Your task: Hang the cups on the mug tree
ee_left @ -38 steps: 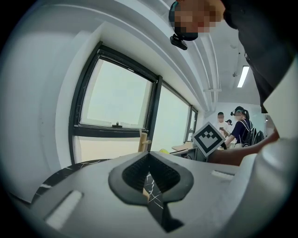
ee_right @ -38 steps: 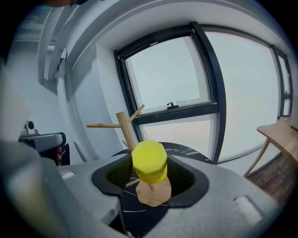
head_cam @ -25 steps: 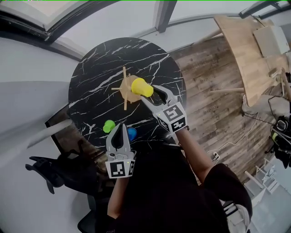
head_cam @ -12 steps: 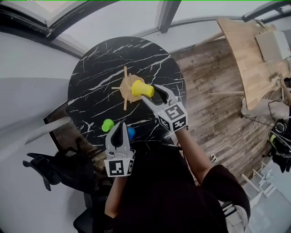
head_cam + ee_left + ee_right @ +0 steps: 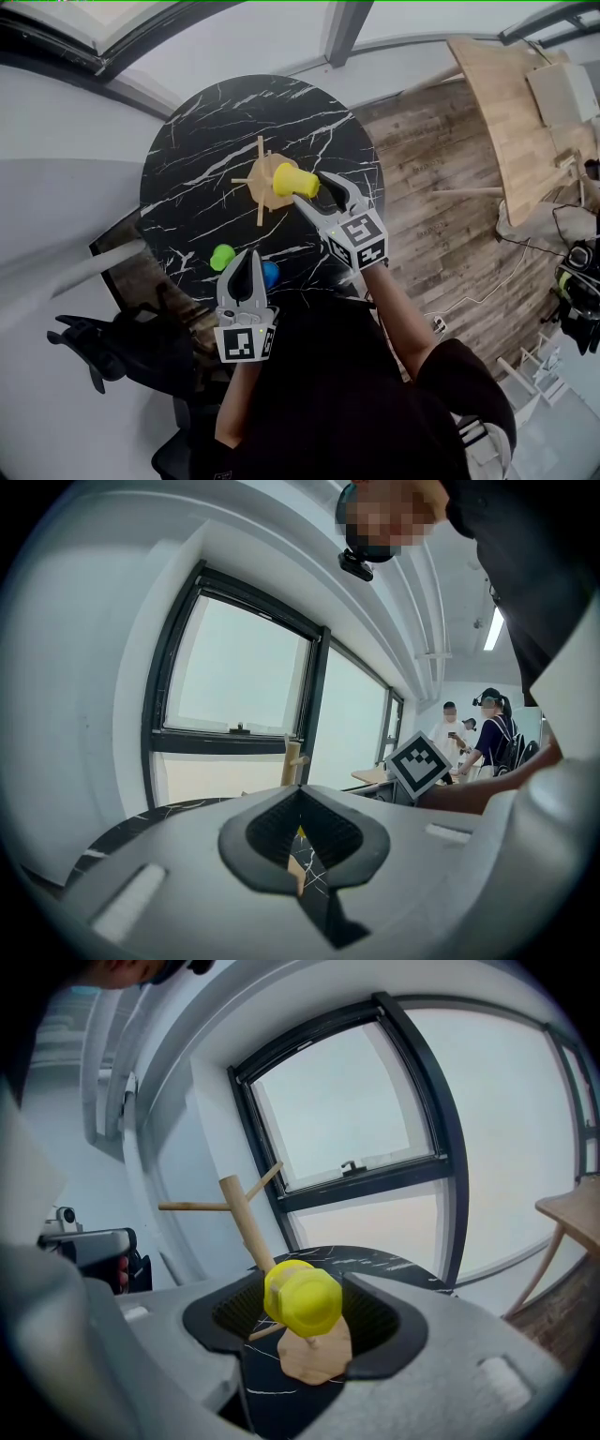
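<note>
– Between the jaws of the right gripper (image 5: 309, 189), what is there?

– A yellow cup (image 5: 302, 1300), its closed bottom facing that gripper's camera. The jaws are opening, and a gap shows on both sides of the cup, so the pads no longer press on it. A thin wooden peg (image 5: 265, 1331) runs from the trunk of the mug tree (image 5: 246, 1222) to the cup. It appears to hang there, though the handle is out of sight.

– And the left gripper (image 5: 249, 264)?

– Its jaws are shut with nothing between them. It hovers near the person, above the table's near edge.

– How should the release go?

– My judgement is to let the jaws spread fully, then draw the right gripper straight back along its own line. That way neither pad nudges the cup off the peg. The tree stands on a small wooden base (image 5: 255, 190) and may tip if bumped, so a slow retreat seems wise. It is worth seeing the cup stay on its own before turning away.

– Where do the other cups sit?

– A green cup (image 5: 222, 257) and a blue cup (image 5: 272, 275) sit close together on the round black marble table (image 5: 206, 141), well apart from the tree. The green one is just to the left of the left gripper's tip. The blue one is just to its right, partly hidden behind it. Both are yet to be hung.

– Is anything inside the cups?

– No view looks into any of them. The yellow cup's mouth points away, and the green and blue ones are too small to read.
</note>
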`<state>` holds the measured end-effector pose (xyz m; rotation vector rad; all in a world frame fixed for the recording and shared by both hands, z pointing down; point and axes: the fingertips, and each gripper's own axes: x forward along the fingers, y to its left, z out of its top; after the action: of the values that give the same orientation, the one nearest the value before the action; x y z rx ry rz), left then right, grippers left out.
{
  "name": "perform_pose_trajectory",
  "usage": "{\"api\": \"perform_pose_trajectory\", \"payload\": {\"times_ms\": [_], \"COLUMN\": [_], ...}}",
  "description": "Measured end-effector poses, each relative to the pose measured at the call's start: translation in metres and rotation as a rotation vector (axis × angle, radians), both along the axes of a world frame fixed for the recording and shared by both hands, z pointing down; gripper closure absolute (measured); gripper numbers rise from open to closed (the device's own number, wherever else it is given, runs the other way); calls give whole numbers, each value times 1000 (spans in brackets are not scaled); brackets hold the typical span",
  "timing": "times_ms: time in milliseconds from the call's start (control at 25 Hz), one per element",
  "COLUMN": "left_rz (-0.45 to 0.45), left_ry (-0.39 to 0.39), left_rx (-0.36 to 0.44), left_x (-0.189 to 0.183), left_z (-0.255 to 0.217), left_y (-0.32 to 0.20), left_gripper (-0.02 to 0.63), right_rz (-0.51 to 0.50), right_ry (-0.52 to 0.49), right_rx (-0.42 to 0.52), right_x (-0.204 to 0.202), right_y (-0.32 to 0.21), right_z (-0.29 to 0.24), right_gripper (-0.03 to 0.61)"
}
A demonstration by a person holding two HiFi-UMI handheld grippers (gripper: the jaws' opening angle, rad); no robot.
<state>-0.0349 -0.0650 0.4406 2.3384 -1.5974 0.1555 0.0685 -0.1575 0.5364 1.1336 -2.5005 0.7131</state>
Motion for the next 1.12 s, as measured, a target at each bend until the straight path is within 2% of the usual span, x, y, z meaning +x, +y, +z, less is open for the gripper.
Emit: {"api": "perform_pose_trajectory", "payload": {"times_ms": [720,880,1000,1120], "left_rz": [33,45,64,85], "left_ry": [33,43,43,53], "left_rx": [66,79,84,100], "left_x": [-23,-32,-37,-40], "left_z": [-19,-23,-24,-28], "left_y": [34,47,60,71], "left_gripper": [614,614,614,614], "right_rz": [151,166,187,198], "right_ry": [72,92,94,99], "right_rx": [103,120,123,121], "right_x": [11,3,-3,-11], "right_y": [33,55,73,91], "right_z": [-38,-46,-51,-53], "right_gripper": [314,364,431,458]}}
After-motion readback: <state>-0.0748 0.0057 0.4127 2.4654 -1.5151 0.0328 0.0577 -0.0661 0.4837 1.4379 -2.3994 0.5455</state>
